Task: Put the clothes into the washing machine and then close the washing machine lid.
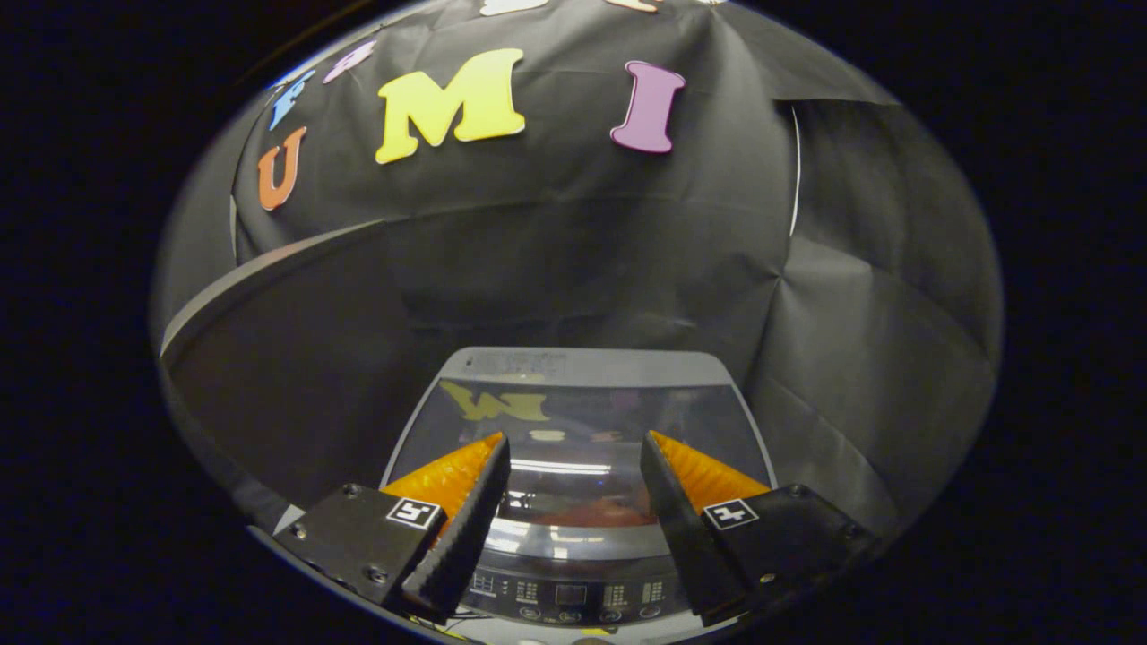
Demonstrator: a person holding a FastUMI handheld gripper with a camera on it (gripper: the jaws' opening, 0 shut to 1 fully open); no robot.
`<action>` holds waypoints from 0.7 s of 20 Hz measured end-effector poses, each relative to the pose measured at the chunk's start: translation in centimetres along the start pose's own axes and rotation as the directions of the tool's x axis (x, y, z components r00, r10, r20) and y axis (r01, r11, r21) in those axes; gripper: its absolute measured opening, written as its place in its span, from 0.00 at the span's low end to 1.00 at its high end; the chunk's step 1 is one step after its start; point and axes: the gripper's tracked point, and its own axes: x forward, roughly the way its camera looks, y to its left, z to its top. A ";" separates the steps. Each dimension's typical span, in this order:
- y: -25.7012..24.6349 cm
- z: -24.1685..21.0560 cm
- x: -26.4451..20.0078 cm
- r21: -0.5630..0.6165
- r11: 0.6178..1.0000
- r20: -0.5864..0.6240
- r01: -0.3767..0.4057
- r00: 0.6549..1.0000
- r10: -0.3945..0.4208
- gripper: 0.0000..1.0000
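Note:
A grey top-loading washing machine stands below and ahead of my gripper. Its glass lid lies flat and shut, mirroring the wall behind. Through the glass, something reddish-orange shows between my fingers; it looks like clothing in the drum. The control panel runs along the machine's near edge, under my fingers. My gripper hangs open above the lid with nothing between its fingers.
Black cloth walls close in behind and to the right of the machine. A dark panel with a pale rim stands to the left.

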 end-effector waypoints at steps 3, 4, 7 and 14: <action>0.1 0.0 0.0 -0.011 1.000 0.005 0.005 1.000 -0.005 0.92; 0.1 0.1 -0.1 -0.014 1.000 0.009 0.009 1.000 -0.009 0.92; 0.3 -0.2 -0.5 -0.022 1.000 0.004 0.009 1.000 -0.009 0.92; 0.7 -2.1 -4.0 -0.005 1.000 0.019 0.014 1.000 -0.014 0.92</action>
